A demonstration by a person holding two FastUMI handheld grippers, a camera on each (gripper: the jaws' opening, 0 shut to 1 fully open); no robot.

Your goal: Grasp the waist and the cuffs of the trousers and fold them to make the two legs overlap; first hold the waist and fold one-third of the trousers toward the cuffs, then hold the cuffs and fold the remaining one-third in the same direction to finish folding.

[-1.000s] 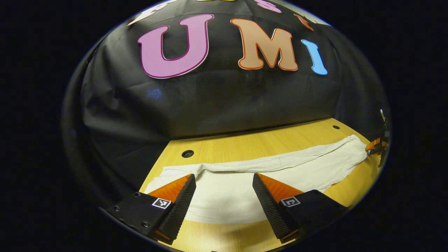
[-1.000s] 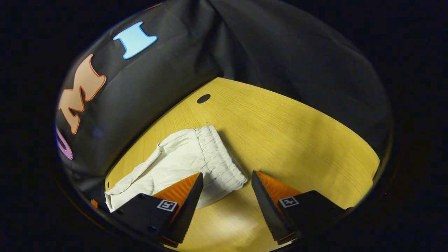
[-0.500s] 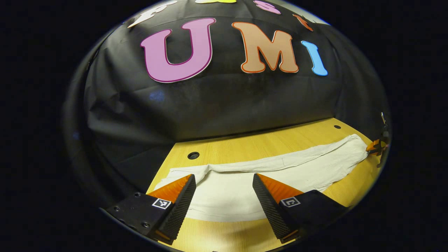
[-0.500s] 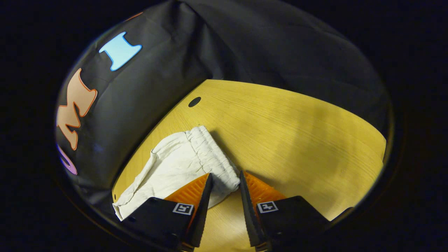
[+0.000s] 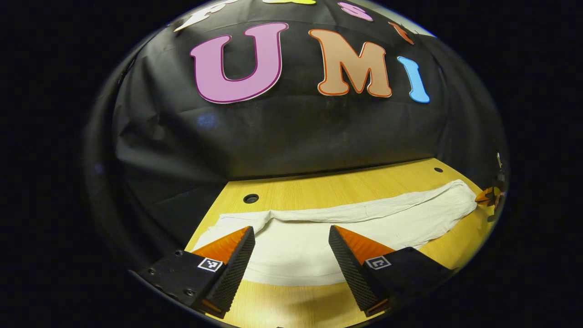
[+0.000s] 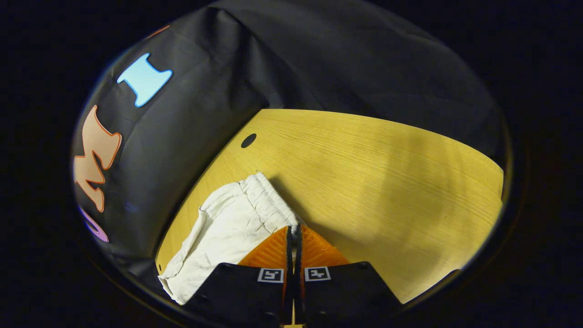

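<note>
White trousers (image 5: 328, 228) lie stretched across the yellow wooden table (image 5: 328, 187), legs folded one over the other. My left gripper (image 5: 291, 237) hovers open over the cuff end, cloth showing between its fingers. At the far right edge of the left gripper view, the right gripper (image 5: 485, 197) sits at the waist end. In the right gripper view, the gathered elastic waist (image 6: 268, 200) runs into my right gripper (image 6: 294, 230), which is shut on the waistband's near corner.
Round holes are set in the table top (image 5: 250, 198) (image 5: 438, 170) (image 6: 248, 140). The booth's black cloth wall stands close behind the table. Bare wood extends to the right of the waist (image 6: 387, 182).
My right gripper has moved forward and closed from wide open onto the waistband corner. The left gripper has stayed open over the cuffs, shifting only slightly.
</note>
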